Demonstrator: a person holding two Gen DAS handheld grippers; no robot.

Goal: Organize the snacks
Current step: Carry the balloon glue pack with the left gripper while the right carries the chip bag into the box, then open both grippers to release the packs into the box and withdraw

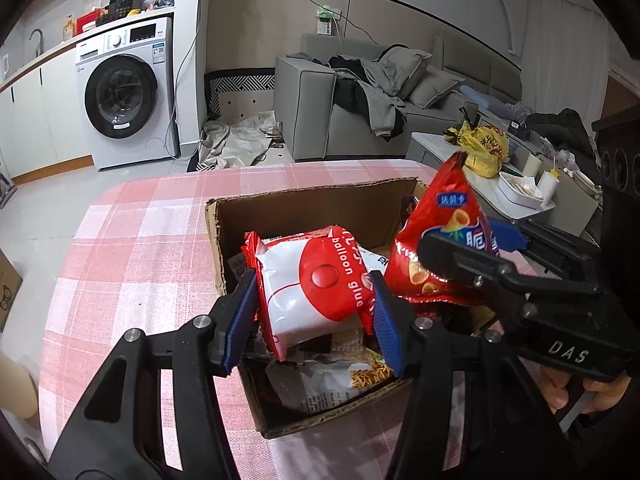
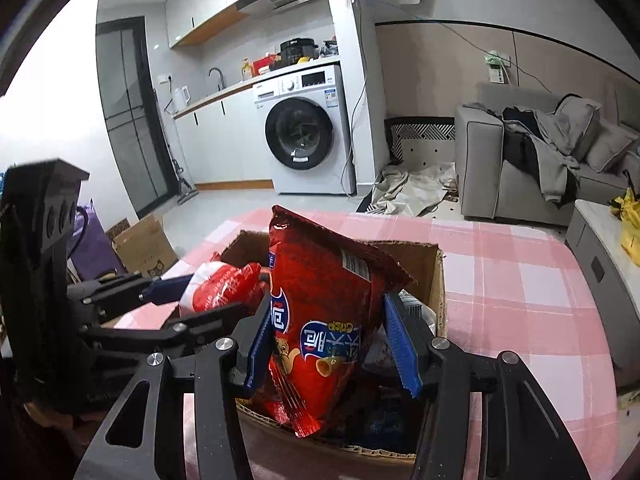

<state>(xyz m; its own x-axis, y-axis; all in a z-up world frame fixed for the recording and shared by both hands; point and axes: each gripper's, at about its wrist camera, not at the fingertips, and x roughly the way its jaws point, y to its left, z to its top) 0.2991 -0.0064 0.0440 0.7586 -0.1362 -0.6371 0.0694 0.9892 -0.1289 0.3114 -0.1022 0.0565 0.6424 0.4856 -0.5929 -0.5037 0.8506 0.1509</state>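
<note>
Two packets hang over the cardboard box (image 1: pixel 304 204): our left gripper (image 1: pixel 316 316) clenches the white-and-red packet (image 1: pixel 312 292), our right gripper (image 2: pixel 332 344) grips the red crisp bag (image 2: pixel 320 320). Inside the box, other snack packets (image 1: pixel 320 380) crowd beneath them, on the pink checked tablecloth (image 1: pixel 140 240).

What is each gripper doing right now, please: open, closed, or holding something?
Left gripper: closed on the white-and-red balloon glue packet over the cardboard box.
Right gripper: closed on the red crisps bag.
</note>
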